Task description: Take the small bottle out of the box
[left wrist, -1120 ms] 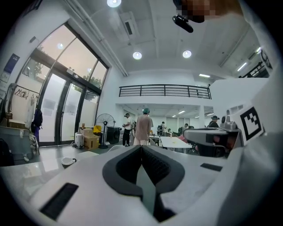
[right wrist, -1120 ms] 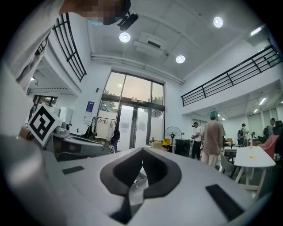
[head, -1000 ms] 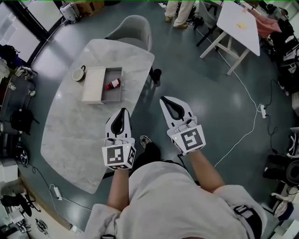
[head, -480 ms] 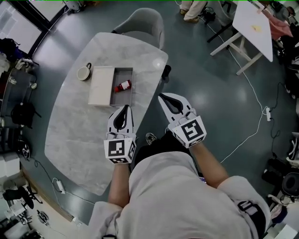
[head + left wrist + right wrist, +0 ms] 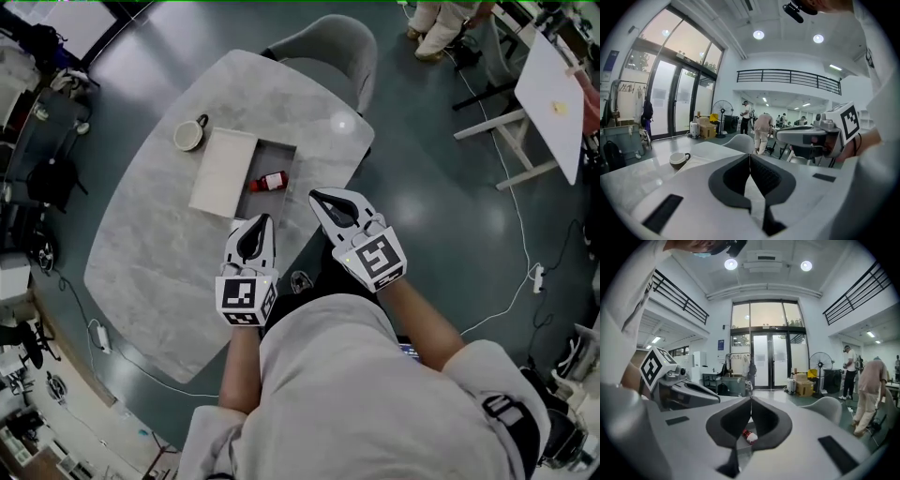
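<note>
A small bottle [image 5: 273, 182] with a red body and a white cap was seen lying on its side in an open box [image 5: 278, 157]. The bottle was set in the part of the shallow grey tray nearer the person, close to the wall shared with the pale lid [image 5: 223, 172], its cap end turned toward that lid. The lid was laid flat, touching the tray's side. The box was placed on the marbled counter [image 5: 159, 253], near its edge. In the right gripper view the bottle [image 5: 749, 436] was seen small and far off.
</note>
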`<action>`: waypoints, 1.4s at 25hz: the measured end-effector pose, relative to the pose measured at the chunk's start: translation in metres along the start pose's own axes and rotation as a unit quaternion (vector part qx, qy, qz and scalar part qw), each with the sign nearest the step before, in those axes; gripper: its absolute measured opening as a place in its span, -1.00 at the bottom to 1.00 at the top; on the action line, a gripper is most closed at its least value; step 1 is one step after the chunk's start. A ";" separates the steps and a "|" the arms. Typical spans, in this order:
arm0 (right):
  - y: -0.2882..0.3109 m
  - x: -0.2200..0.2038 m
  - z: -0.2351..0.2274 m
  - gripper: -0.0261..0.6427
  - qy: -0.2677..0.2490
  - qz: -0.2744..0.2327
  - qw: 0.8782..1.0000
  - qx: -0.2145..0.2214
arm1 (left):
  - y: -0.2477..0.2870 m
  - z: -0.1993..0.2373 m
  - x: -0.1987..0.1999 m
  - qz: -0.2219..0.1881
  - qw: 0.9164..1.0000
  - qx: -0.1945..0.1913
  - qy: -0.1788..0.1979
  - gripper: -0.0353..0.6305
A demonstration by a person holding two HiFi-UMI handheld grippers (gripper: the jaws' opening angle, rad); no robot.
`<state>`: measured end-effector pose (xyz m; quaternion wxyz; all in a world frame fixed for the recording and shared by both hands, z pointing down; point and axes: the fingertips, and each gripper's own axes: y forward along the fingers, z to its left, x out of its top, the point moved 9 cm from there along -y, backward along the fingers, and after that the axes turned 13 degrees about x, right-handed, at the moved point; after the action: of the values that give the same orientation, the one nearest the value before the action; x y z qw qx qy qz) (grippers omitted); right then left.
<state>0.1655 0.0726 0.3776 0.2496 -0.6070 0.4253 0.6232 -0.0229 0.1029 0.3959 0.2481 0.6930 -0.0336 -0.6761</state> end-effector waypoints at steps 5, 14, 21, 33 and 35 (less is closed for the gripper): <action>0.034 0.001 -0.035 -0.84 -0.002 0.022 0.998 0.065 | 0.025 0.011 -0.002 0.032 0.999 0.041 -0.011 -0.82; 0.080 -0.024 -0.082 -0.84 0.011 0.080 0.985 0.153 | 0.067 0.014 -0.017 0.078 0.991 0.098 -0.049 -0.82; 0.122 -0.040 -0.095 -0.84 -0.021 0.152 0.961 0.231 | 0.082 0.027 -0.029 0.091 0.978 0.160 -0.102 -0.82; 0.177 -0.067 -0.086 -0.84 -0.147 0.270 0.884 0.353 | 0.071 0.037 -0.061 0.098 0.939 0.277 -0.179 -0.82; 0.181 -0.069 -0.082 -0.84 -0.162 0.284 0.871 0.367 | 0.066 0.036 -0.066 0.098 0.931 0.293 -0.194 -0.82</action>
<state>0.0701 -0.0748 0.4941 0.3324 -0.2151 0.7310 0.5558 -0.0435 0.0601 0.4841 0.0875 0.5831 -0.3456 -0.7300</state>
